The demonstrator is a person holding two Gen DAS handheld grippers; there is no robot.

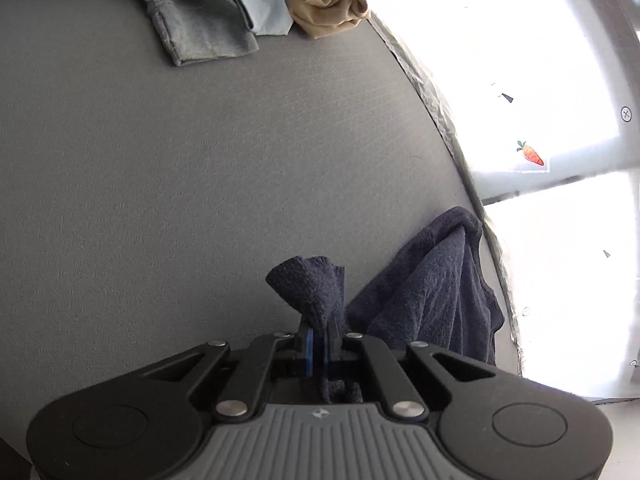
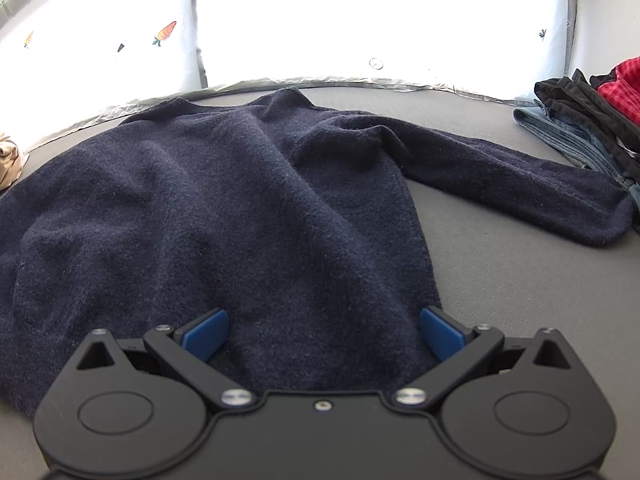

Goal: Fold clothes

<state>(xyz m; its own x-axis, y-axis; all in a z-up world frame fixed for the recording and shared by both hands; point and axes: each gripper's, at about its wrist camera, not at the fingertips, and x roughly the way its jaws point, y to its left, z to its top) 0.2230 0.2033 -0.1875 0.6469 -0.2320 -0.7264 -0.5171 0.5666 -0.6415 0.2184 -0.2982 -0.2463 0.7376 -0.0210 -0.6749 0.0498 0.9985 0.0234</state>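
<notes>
Left view: we had grey pants (image 1: 200,20), a pale blue cloth (image 1: 262,0) and a tan garment (image 1: 332,0) bunched at the far edge of the grey table (image 1: 160,180). Nearer the camera, our left gripper (image 1: 318,336) was clamped tight on a bunched bit of the navy sweater (image 1: 432,288); a tuft of knit stuck up above the blue pads (image 1: 309,344) and some hung below them. The rest of that fabric lay just right of the tongs, draped at the table edge. Beyond the edge was a bright white sheet with a carrot print (image 1: 530,154).

Right view: a sliver of the tan garment (image 2: 8,160) sat at the far left edge. The sweater (image 2: 220,220) lay spread across the table (image 2: 520,300), neck toward the far edge, one sleeve (image 2: 520,176) stretched out to the right and flat. Our right gripper (image 2: 324,334) stood wide, both blue pads (image 2: 206,334) resting at the hem with the knit between them, not pinched. Whether the pads pressed into the fabric, we could not tell. At far right we had jeans (image 2: 568,136), a black garment (image 2: 580,104) and a red checked one (image 2: 624,88) stacked, the sleeve cuff ending just beside the pile.
</notes>
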